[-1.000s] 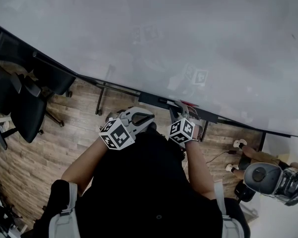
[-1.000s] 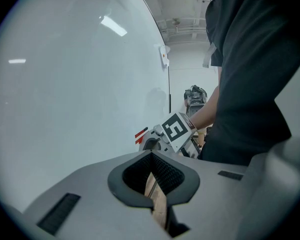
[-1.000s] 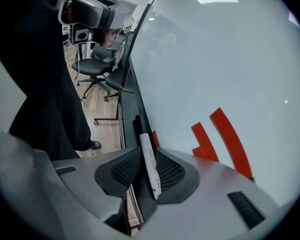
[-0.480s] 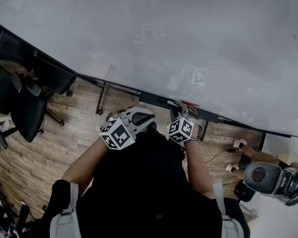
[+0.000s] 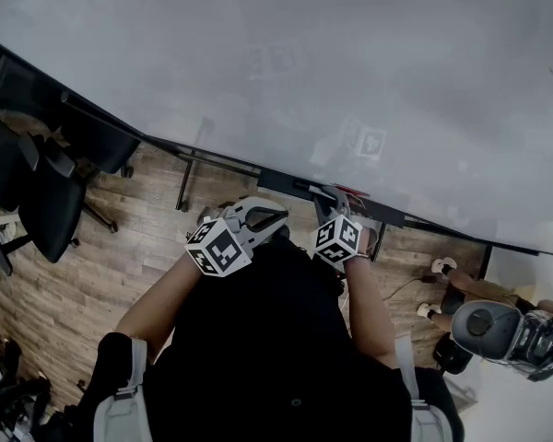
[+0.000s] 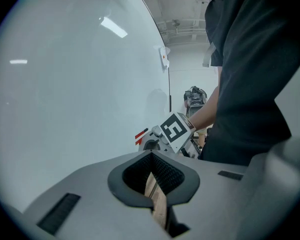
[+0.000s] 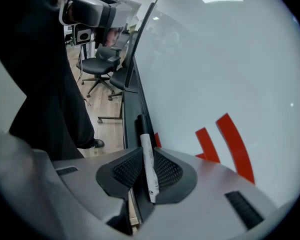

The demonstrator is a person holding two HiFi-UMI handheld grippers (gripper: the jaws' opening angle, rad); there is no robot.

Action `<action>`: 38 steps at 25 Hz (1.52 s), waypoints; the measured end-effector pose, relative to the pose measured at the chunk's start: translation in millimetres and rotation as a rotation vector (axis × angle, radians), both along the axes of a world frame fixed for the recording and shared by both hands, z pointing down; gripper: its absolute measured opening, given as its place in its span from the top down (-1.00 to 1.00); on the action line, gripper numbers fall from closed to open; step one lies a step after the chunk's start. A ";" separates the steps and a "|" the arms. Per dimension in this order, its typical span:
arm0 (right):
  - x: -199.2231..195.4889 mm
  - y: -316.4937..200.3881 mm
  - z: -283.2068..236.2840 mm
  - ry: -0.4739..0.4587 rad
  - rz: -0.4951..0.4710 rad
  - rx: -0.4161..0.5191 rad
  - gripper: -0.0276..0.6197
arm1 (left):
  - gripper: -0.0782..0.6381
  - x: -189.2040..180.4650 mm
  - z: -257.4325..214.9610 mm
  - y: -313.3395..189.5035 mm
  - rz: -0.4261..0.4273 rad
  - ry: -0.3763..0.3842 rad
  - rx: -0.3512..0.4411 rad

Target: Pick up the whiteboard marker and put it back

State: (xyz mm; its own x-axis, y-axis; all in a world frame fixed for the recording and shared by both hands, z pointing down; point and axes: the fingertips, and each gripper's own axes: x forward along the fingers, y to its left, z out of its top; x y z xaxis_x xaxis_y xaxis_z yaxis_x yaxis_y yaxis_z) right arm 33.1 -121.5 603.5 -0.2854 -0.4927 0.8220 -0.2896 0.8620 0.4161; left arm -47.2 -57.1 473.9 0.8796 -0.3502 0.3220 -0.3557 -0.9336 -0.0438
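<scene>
My right gripper [image 7: 147, 173] jaws are clamped on the whiteboard marker [image 7: 146, 146] above the tray [image 7: 131, 115]. My left gripper [image 6: 153, 180] is closed and empty. Put-back step, probably: lower, align, release.

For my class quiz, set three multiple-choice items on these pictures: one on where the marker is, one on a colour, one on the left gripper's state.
1. Where is the marker?
A on a desk
B in the right gripper
C in a cup

2. What colour are the strokes on the whiteboard?
A blue
B green
C red

3. The left gripper is:
A shut and empty
B wide open
C shut on a pen

Answers:
1 B: its jaws clamp the marker's white barrel.
2 C: the strokes beside the jaws are red.
3 A: its jaws meet with nothing between them.
</scene>
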 end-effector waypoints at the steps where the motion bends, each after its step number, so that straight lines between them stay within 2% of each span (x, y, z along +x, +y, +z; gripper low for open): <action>1: 0.0 1.6 -1.2 -0.001 -0.002 0.002 0.68 | 0.75 -0.2 -0.6 0.8 0.000 0.001 0.001; 11: -5.7 6.4 -15.6 -0.055 -0.023 0.026 0.70 | 0.75 1.6 1.2 -1.9 0.000 -0.001 -0.006; 18: -11.7 6.0 -45.0 -0.115 -0.023 0.071 0.70 | 0.75 1.9 -2.4 -5.1 -0.013 0.025 -0.020; 22: -8.7 6.9 -60.7 -0.156 -0.015 0.084 0.70 | 0.75 2.2 -3.6 -9.1 -0.023 0.016 -0.006; 30: -28.0 3.3 -93.3 -0.292 -0.016 0.085 0.70 | 0.75 -11.6 -5.3 -33.1 -0.052 0.022 0.007; 38: -34.5 9.4 -156.0 -0.503 -0.061 0.112 0.70 | 0.75 -10.0 -19.7 -43.2 -0.067 0.036 0.018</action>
